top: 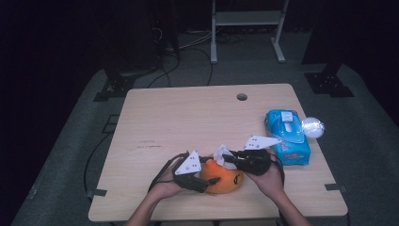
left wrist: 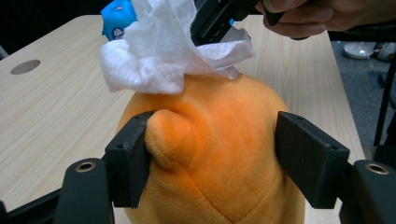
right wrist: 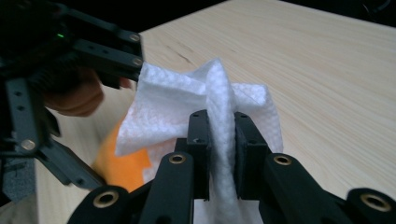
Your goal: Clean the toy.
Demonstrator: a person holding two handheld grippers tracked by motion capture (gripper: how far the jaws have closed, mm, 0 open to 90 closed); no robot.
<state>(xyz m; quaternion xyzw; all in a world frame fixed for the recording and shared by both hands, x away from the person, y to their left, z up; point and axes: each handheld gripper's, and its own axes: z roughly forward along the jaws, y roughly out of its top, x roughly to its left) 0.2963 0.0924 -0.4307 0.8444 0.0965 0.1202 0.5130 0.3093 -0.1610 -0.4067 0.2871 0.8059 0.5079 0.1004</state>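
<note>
left gripper [left wrist: 212, 158] clamps orange plush [left wrist: 215, 154] | right gripper [right wrist: 219, 154] pinches wipe [right wrist: 205, 102]

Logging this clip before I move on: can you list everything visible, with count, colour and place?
Soft plush toy: one, orange, near table edge, between both grippers.
Crumpled paper wipe: one, white, lying on top of the toy.
Plastic pack of wipes: one, blue with white flap, right side of table.
Crinkled clear bag: one, shiny clear, at the right table edge beside the pack.
Light wooden table: one, pale wood, round hole near far edge.
Metal frame: one, white, on the floor behind the table.
Left gripper: one, black, jaws pressing the toy's sides.
Right gripper: one, black, jaws shut on the wipe.
</note>
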